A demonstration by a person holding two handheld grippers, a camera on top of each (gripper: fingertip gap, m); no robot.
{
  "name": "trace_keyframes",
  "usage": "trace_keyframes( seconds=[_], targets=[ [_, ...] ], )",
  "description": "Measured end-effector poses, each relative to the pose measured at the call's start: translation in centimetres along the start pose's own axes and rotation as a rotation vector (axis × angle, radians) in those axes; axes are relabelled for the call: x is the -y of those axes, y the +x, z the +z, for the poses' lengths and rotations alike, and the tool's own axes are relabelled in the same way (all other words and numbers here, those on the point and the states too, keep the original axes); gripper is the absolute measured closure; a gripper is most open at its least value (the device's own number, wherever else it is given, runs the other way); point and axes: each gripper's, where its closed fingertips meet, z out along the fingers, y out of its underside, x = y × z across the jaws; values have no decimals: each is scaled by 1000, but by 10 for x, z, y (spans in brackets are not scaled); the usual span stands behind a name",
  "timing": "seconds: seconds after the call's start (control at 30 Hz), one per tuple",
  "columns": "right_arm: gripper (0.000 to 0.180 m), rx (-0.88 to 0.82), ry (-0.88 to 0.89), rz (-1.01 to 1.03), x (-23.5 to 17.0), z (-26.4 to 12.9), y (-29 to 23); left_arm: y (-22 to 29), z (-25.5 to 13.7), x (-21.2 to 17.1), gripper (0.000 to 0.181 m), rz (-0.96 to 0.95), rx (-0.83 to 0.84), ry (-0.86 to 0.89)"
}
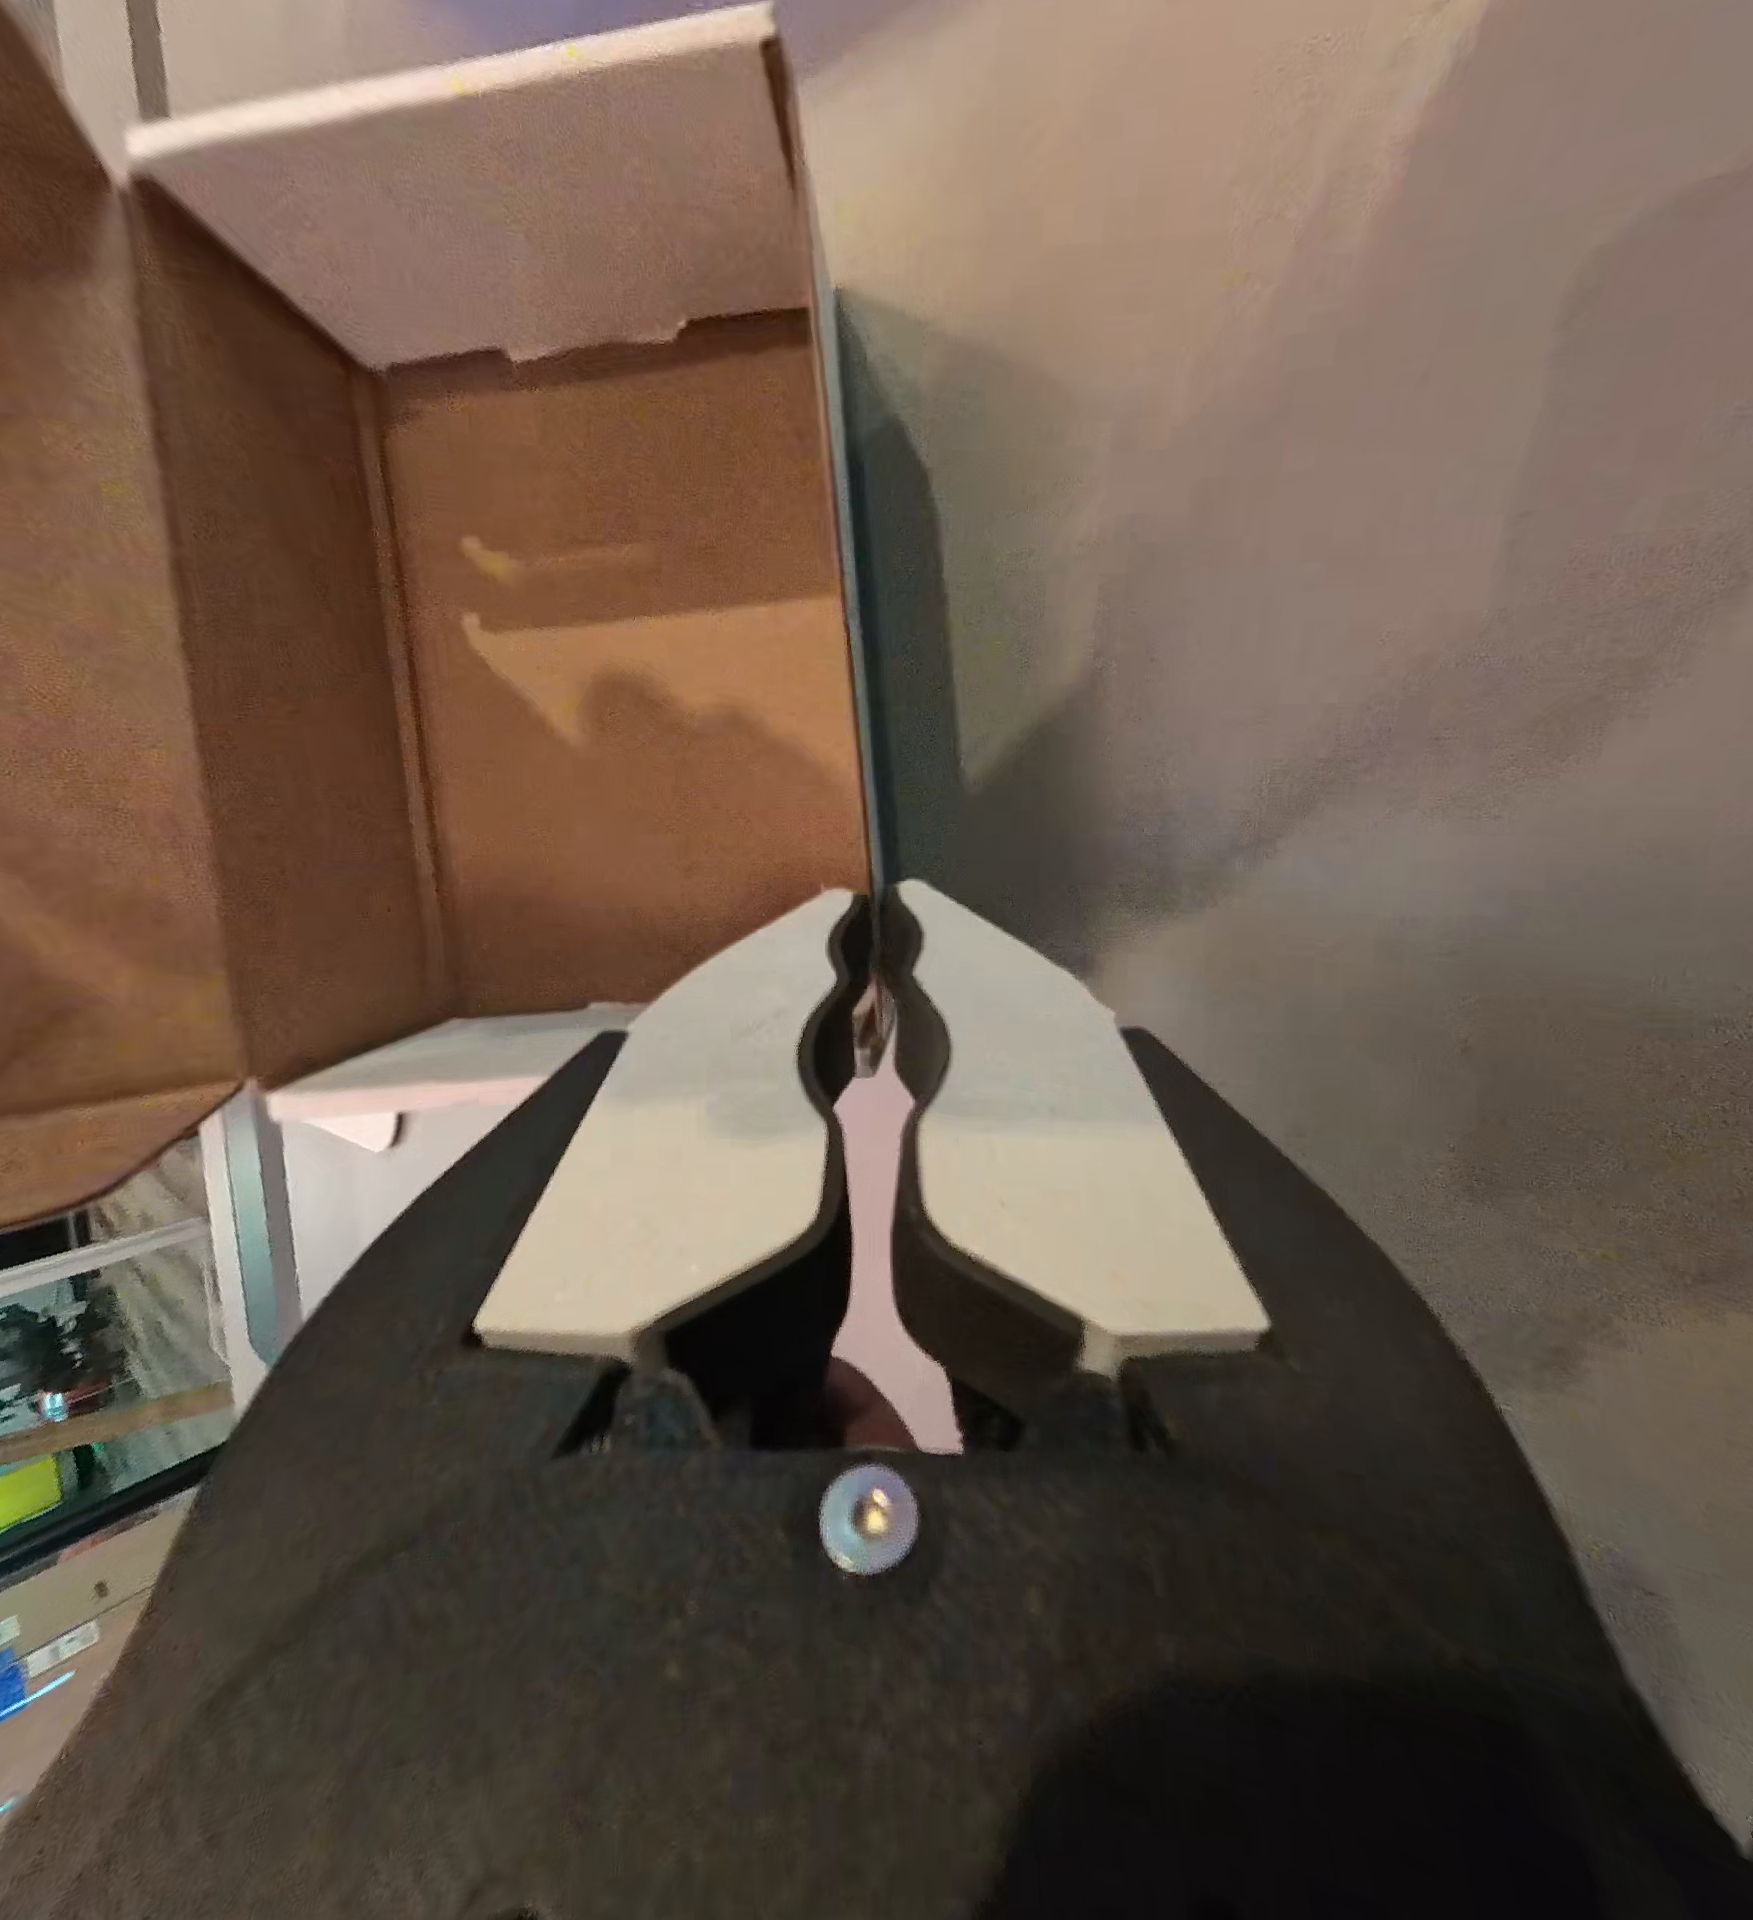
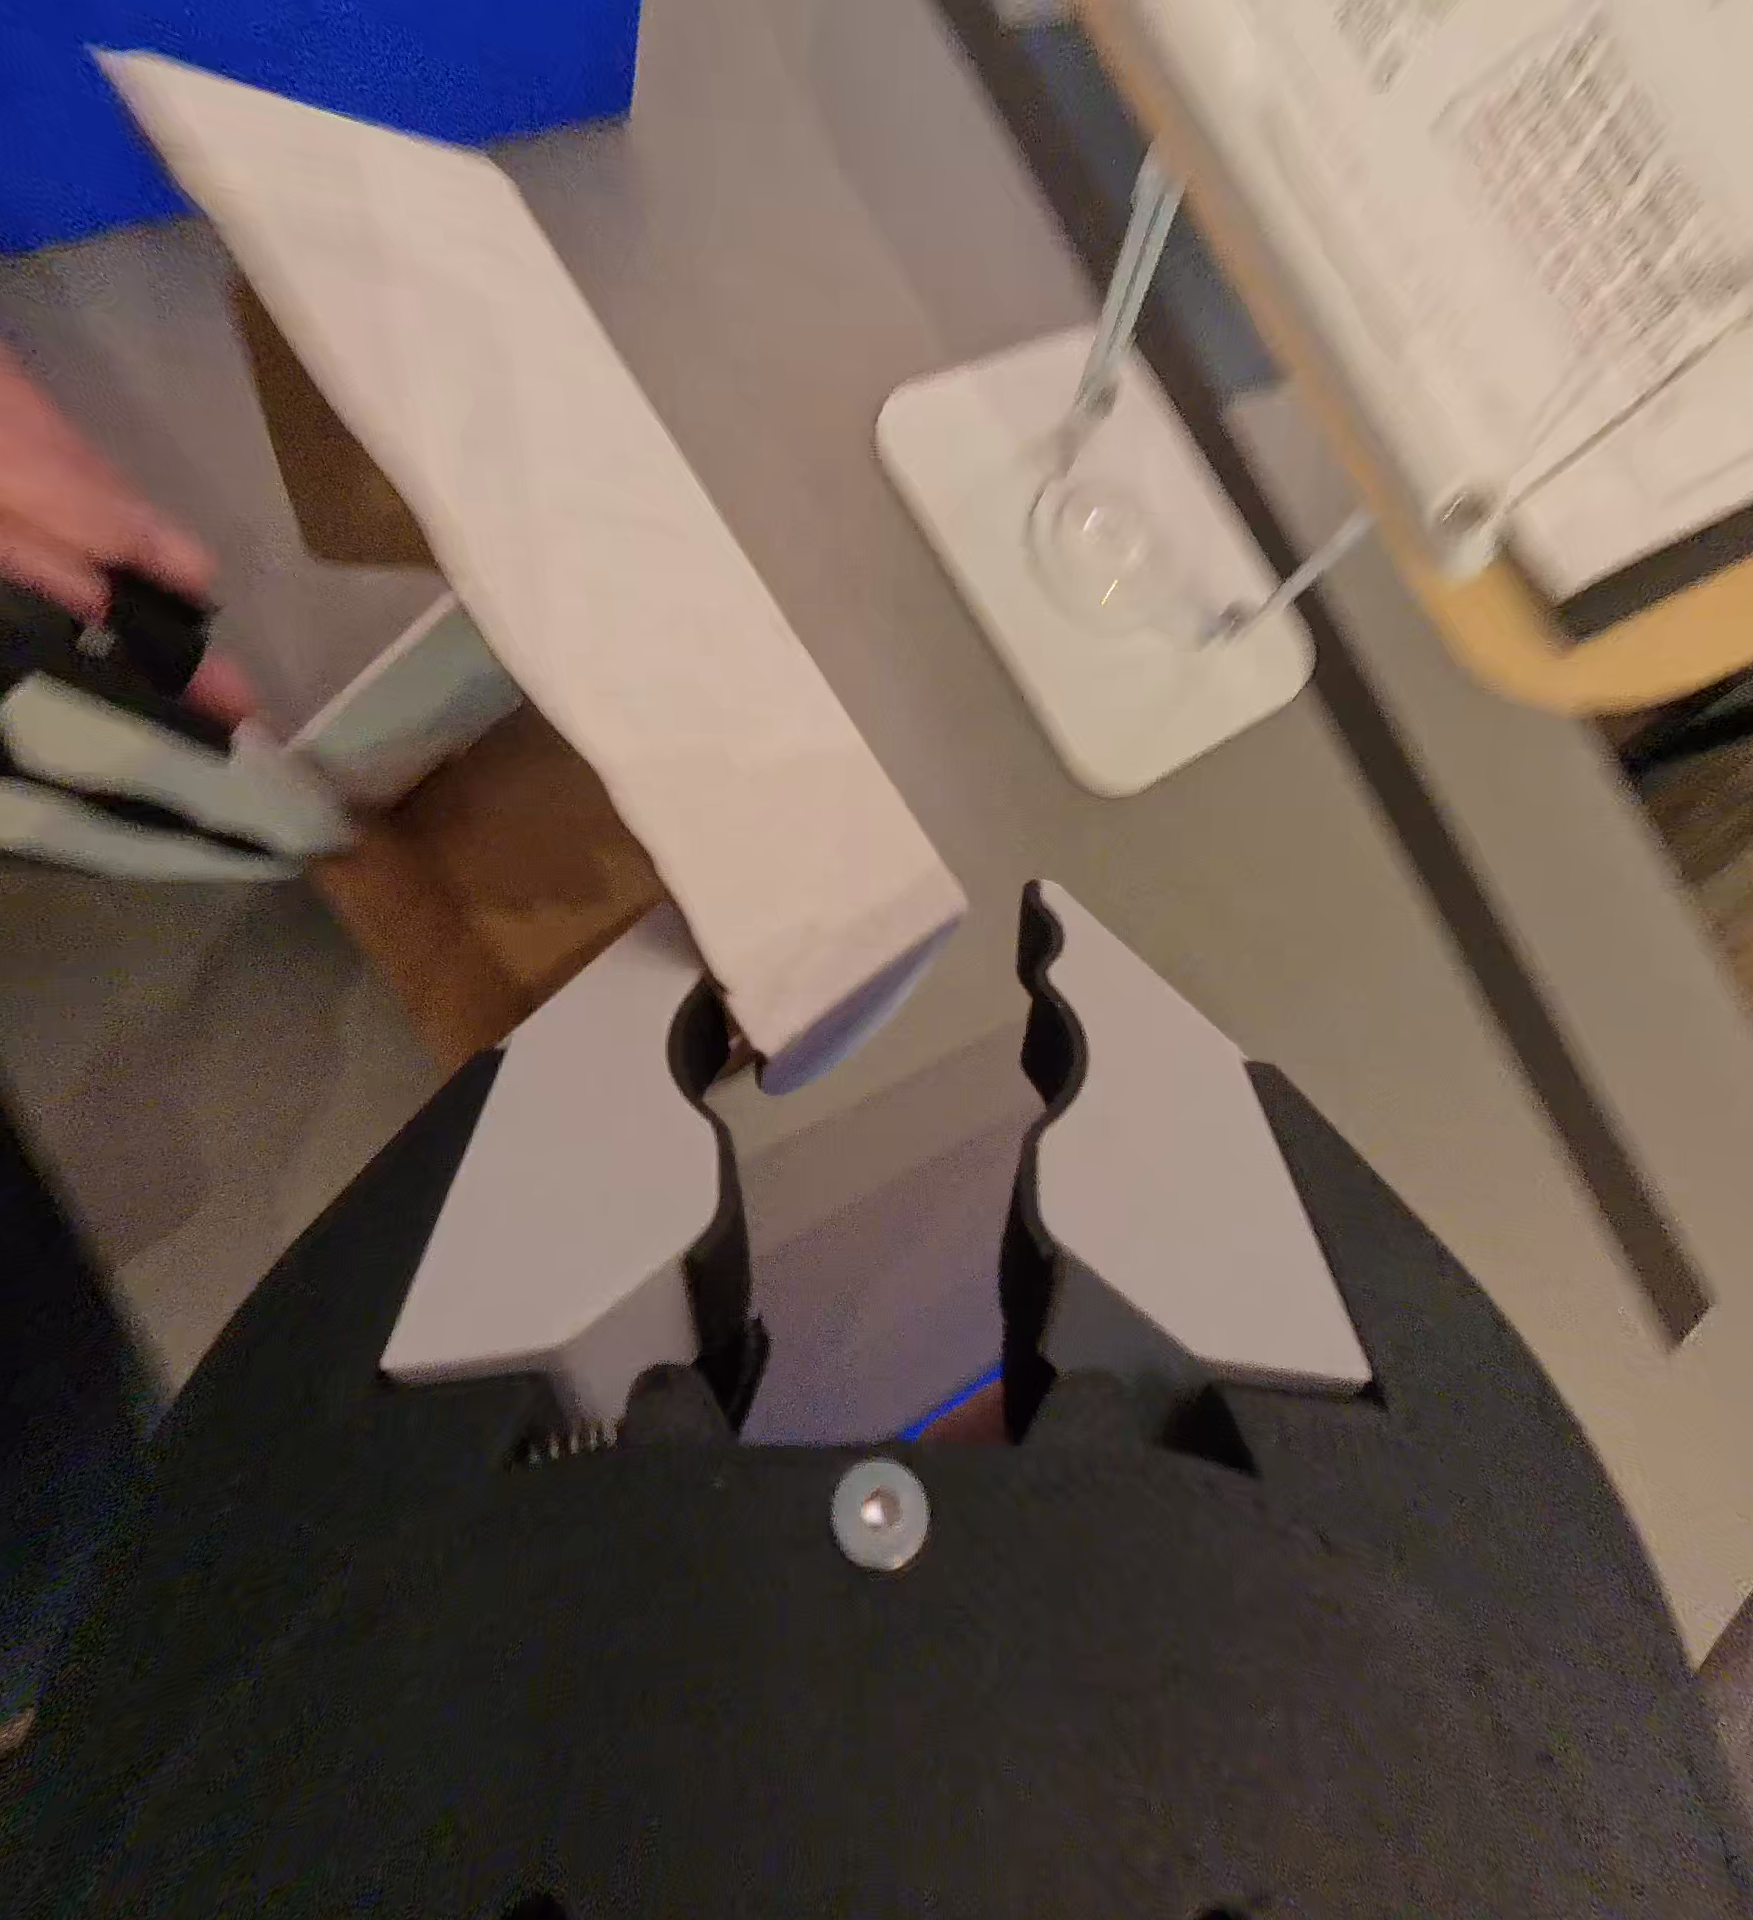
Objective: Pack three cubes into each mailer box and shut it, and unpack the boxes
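Pinching a thin cardboard edge, the left gripper has its two pale fingers drawn almost together, and that edge runs straight out from the tips toward twelve o'clock in the left wrist view. It belongs to the mailer box, whose brown inside opens at ten to eleven o'clock from the fingertips. No cubes show in the part of the interior that can be seen. Beyond the edge, from one to three o'clock, lies only the grey table.

In the right wrist view the right gripper stands with its jaws apart and nothing clamped. The near corner of a long white box flap reaches down into the gap and lies against the left finger, while the right finger stays clear of it. The flap's long axis runs from that corner away toward ten or eleven o'clock. At nine o'clock, farther off, a hand carries the left gripper, its tips at the box's side wall. Past the flap at one o'clock sits a white stand base with a clear holder, and a printed sheet at two o'clock.

Judging from this, the right gripper is the nearer one to the flap's free end; closing there, or pushing along the flap's length, would swing it while the left one steadies the box.
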Motion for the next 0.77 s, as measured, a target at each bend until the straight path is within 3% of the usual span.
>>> trace_keyframes(
  seconds=[0.13, 0.3, 0.43, 0.6, 0.67, 0.77],
  targets=[
    [119, 64, -144, 51, -57, 6, -30, -3, -1, -2, 179, -23, -24, -3],
    [117, 81, -15, 174, -61, 5, -33, 1, -8, -3, 179, -70, -136, -4],
    [103, 126, -82, 91, -70, 14, -46, 3, -12, -1, 179, -121, -228, 21],
    [113, 167, -169, 192, -87, 51, -48, 11, -17, 7, 179, -149, -332, 51],
    [134, 161, -173, 244, -92, 63, -47, 15, -20, 9, 179, -168, -384, 64],
    [148, 145, -197, 249, -104, 83, -45, 17, -22, 9, 178, -189, -437, 79]
  ],
)
